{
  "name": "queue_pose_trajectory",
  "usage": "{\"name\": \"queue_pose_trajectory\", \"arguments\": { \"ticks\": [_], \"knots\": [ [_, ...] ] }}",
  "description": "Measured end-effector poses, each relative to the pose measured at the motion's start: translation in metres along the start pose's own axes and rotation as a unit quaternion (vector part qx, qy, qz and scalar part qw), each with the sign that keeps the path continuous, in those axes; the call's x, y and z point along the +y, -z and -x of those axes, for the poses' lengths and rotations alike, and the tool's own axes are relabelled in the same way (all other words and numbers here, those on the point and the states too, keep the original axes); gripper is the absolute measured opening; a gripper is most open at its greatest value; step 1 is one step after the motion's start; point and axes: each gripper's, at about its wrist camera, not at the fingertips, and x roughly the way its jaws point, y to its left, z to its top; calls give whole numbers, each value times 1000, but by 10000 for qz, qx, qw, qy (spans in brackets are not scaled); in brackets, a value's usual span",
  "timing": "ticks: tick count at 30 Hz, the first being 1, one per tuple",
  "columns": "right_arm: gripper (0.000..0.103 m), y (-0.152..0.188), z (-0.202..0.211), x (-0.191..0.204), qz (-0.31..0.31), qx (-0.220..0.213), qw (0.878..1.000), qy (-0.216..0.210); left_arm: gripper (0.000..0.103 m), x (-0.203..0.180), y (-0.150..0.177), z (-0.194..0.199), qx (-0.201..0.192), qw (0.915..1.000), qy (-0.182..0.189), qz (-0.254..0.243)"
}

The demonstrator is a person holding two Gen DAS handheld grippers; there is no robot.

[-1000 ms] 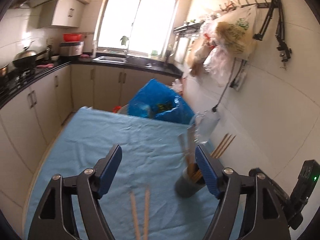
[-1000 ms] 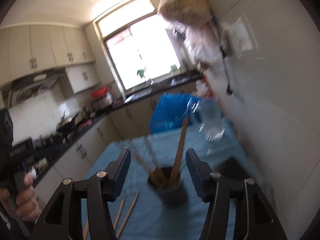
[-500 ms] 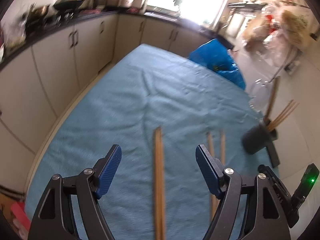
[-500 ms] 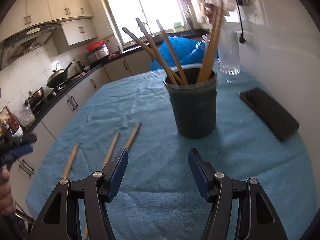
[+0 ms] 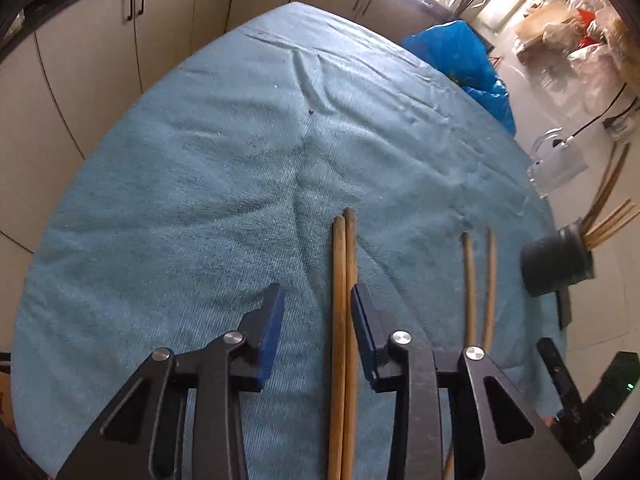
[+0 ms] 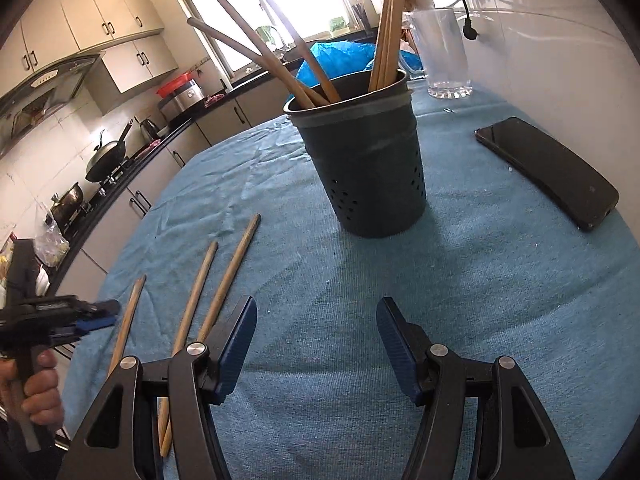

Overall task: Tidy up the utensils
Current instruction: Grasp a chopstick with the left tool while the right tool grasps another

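My left gripper [image 5: 316, 308] is down over the blue towel [image 5: 208, 168] and its jaws are closing, with a pair of wooden chopsticks [image 5: 342, 320] lying side by side between them. The right pad sits just against the pair; the left pad is clear of it, so nothing is clamped. From the right wrist view I see that gripper [image 6: 102, 314] low at the left edge, a hand [image 6: 34, 388] wrapped round its grip.

Landmark is the dark utensil holder [image 6: 364, 160], standing upright on the towel and holding several chopsticks [image 6: 308, 64] that lean out of its top. In the left wrist view the holder [image 5: 556, 264] sits far to the right of the pair I am over. Two more loose chopsticks [image 5: 478, 280] lie flat between that pair and the holder.

My right gripper [image 6: 316, 340] hangs in front of the holder, jaws well apart, only towel between them. A black phone [image 6: 548, 170] lies flat to the right of the holder. A clear glass pitcher [image 6: 442, 52] stands behind the holder, and a blue plastic bag [image 6: 344, 58] sits further back.
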Motion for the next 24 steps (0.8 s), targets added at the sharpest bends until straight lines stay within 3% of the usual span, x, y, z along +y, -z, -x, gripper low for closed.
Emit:
{"name": "queue_pose_trajectory", "arguments": {
  "ticks": [4,8,16,20,24],
  "knots": [
    [67,1,-1,2,41,26,10000,-45,31,-9,-3,-5,31,9997,-116,-217],
    [67,2,-1,2,37,24,10000,-62,22,-17,-2,-6,-71,9975,-517,-480],
    [67,1,-3,4,51,24,9999,-86,20,-8,1,-3,-69,9974,-482,-527],
    [67,1,-3,6,69,33,9999,-90,20,-26,-3,-11,-169,9919,-966,-811],
    [67,1,-4,5,40,48,10000,-12,8,-30,-3,-12,-337,9873,-1272,-885]
  ]
}}
